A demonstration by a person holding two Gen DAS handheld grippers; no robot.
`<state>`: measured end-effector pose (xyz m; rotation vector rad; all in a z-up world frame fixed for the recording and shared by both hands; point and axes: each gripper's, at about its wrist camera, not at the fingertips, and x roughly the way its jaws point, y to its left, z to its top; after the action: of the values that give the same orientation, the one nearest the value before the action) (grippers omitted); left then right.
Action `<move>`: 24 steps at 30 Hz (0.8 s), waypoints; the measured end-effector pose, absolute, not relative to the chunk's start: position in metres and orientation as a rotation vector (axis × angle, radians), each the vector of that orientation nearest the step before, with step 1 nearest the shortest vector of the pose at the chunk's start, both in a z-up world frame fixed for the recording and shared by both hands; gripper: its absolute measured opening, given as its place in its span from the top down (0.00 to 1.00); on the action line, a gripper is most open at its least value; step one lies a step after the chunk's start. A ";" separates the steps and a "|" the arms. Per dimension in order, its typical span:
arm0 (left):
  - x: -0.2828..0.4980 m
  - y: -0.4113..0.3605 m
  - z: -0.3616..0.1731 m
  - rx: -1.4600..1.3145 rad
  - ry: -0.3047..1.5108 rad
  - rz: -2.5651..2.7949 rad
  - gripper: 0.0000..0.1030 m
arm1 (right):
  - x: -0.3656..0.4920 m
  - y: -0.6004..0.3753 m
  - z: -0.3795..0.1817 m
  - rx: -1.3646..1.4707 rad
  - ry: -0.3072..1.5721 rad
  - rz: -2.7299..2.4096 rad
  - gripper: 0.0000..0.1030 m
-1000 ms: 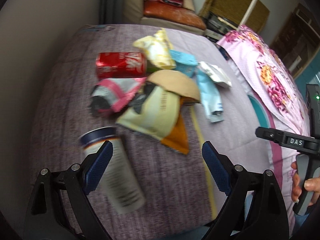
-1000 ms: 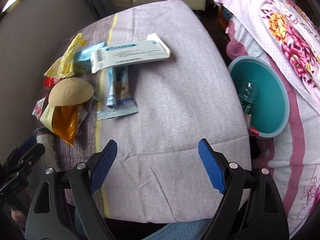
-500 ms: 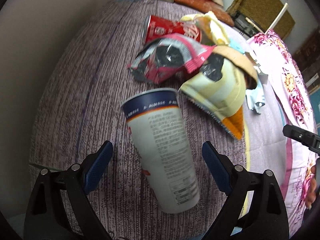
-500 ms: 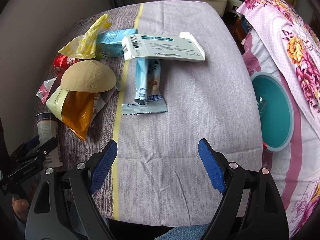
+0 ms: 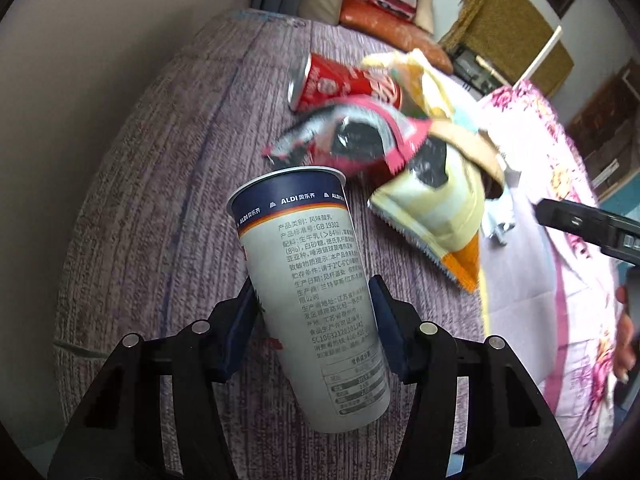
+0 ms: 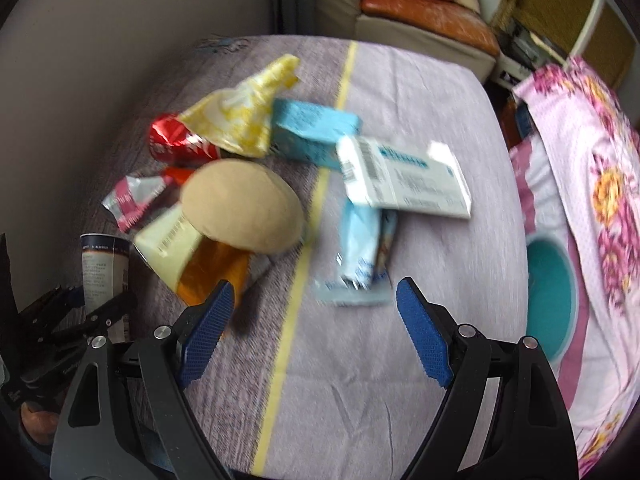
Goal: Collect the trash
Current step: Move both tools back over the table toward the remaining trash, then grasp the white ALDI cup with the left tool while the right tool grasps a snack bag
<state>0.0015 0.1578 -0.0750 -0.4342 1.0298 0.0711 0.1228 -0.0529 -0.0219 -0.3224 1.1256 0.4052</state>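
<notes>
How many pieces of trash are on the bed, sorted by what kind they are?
Cups: 1, the yogurt cup
Cans: 1, the red can
Boxes: 2, blue box, white box
Wrappers and bags: 4, yellow bag, pink wrapper, cream-and-orange bag, blue wrapper
Tan round lids: 1
Total: 9

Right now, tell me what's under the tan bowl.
The tan bowl lies upside down on a yellow-and-orange wrapper. Whatever is beneath its dome is hidden.

i see plain beige wall (image 5: 120, 40) left, orange-cushioned sofa (image 6: 424, 20) behind purple-covered bed (image 6: 400, 360), floral pink quilt (image 6: 600, 200) right, daylight soft.
</notes>
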 end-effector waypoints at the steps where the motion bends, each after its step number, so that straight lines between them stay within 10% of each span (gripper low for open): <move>1: -0.001 0.163 -0.072 -0.442 1.016 0.073 0.45 | 0.125 -0.041 -0.020 -0.345 1.108 0.422 0.23; 24: 0.031 0.213 -0.052 -0.566 0.932 0.052 0.45 | 0.151 0.037 -0.061 -0.551 1.161 0.532 0.23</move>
<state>0.0310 0.2133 -0.0520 -0.5655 0.9316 0.0521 0.1509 0.0367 -0.0615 -0.5513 1.1611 0.5323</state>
